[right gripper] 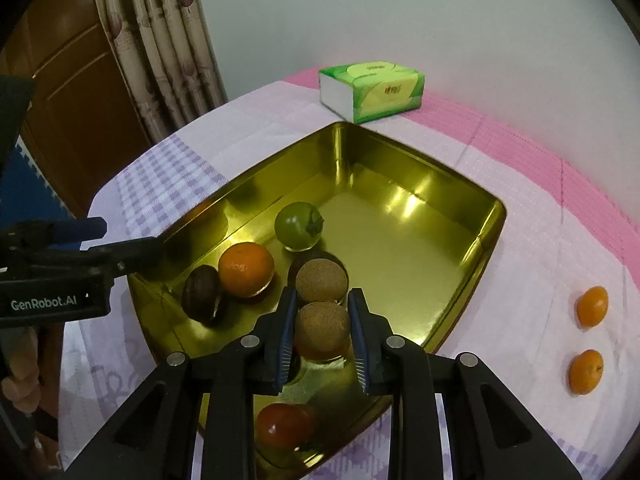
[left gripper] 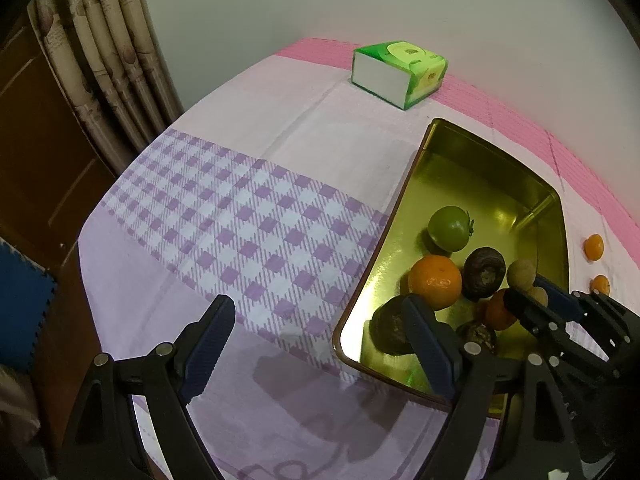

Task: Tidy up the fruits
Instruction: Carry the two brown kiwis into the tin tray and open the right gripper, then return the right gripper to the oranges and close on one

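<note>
Right gripper (right gripper: 322,330) is clamping a longan (right gripper: 322,328) over the tin (right gripper: 460,332), placing step; next needs release. Left gripper (left gripper: 320,344) is idling wide, empty; 2 oranges (right gripper: 592,306) remaining right.

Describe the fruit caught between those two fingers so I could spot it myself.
Find the gold tray on the checked cloth. At its near end the right gripper is shut on a small brown rough-skinned fruit. A twin brown fruit lies free just behind it; only this one sits between the fingers.

Both wrist views look steeply down (close); sharing the tray (left gripper: 404,196).
</note>
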Available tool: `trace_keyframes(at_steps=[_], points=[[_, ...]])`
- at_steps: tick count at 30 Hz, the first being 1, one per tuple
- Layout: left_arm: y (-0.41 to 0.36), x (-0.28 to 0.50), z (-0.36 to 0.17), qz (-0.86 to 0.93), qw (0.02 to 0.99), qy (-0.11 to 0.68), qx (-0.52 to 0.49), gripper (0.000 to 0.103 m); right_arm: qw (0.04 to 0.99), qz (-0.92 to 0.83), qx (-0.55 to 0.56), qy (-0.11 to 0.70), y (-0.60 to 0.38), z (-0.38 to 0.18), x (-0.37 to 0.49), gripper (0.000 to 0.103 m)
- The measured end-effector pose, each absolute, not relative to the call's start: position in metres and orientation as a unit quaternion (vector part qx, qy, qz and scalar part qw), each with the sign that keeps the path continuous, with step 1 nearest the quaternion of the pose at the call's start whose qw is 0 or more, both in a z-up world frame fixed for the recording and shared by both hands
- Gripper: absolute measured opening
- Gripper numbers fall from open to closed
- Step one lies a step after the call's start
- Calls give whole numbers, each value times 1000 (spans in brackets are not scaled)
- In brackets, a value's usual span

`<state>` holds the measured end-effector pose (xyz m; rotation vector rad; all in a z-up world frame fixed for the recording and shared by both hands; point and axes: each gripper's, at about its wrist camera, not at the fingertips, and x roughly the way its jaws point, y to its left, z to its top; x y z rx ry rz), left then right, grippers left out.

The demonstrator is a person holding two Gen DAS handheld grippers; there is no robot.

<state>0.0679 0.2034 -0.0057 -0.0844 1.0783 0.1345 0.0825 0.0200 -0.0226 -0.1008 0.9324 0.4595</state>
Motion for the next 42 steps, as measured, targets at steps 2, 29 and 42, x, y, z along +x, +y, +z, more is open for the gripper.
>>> trace_keyframes(at_steps=[2, 29, 42], points=[[203, 68, -6, 63, 856, 512, -39, 83, 867, 219, -48, 445, 21, -23, 83, 27], [198, 66, -7, 66, 859, 507, -30, 83, 913, 92, 14, 397, -77, 14, 64, 51], [196, 66, -10, 66, 857, 511, -22, 83, 896, 0, 37, 442, -168, -26, 51, 51]])
